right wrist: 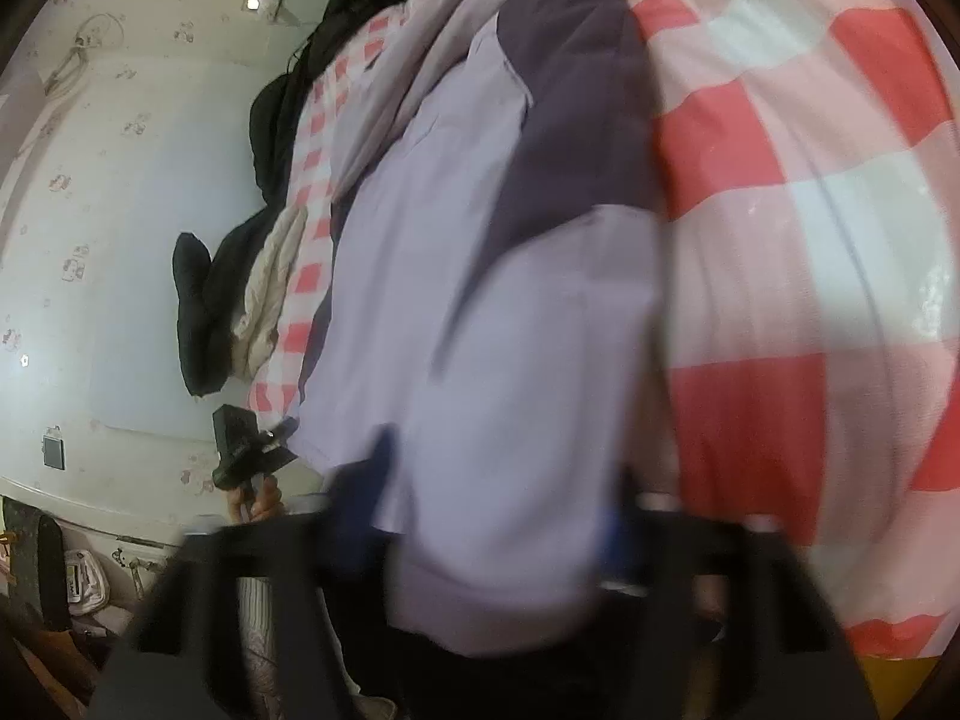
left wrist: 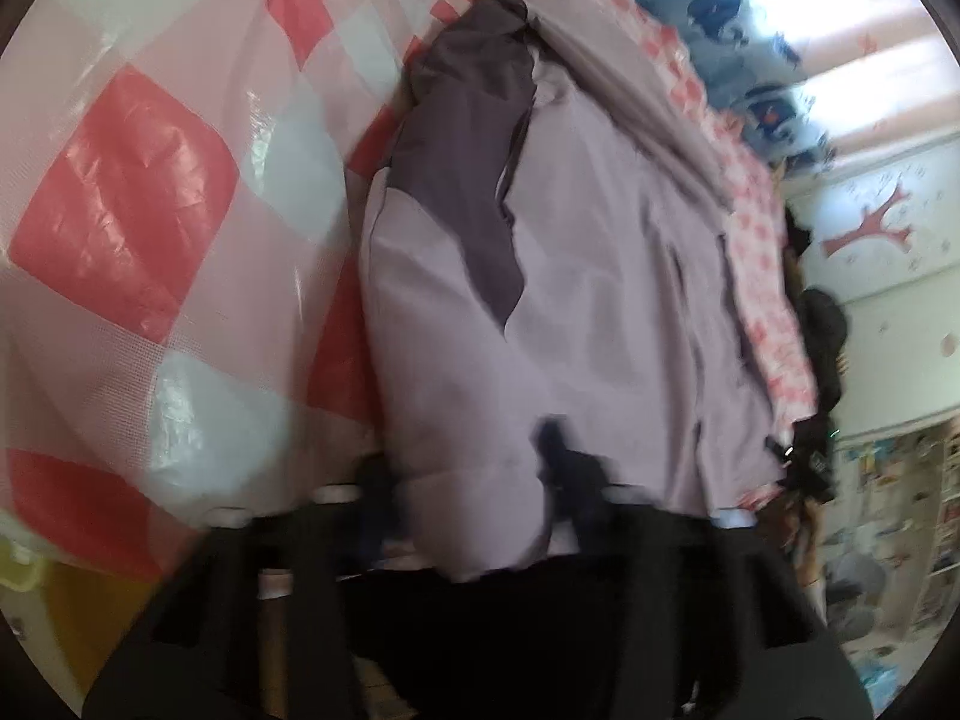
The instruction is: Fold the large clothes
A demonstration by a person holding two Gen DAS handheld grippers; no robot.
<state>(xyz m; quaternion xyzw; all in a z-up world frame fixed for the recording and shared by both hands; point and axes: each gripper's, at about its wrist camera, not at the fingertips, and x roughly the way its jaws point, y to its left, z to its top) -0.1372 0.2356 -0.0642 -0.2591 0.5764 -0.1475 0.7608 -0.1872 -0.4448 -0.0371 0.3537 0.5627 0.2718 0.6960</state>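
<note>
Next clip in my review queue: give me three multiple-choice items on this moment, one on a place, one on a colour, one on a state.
1. What lies under the jacket?
A. checked cloth
B. bare wood
C. green carpet

2. The jacket is lilac with panels of which colour?
A. yellow
B. dark purple
C. orange

3. What is the right gripper doing?
A. hanging free
B. gripping a hanger
C. holding the jacket's hem

Answers: 1 A, the red and white checked cloth spreads beside and beneath it. 2 B, a dark purple panel shows near the shoulder. 3 C, lilac fabric sits between its fingers.

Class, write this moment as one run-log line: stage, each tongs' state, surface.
stage: mid-fold | left tongs: shut on lilac jacket with dark purple panels | right tongs: shut on same jacket | surface: red-and-white checked plastic cover
</note>
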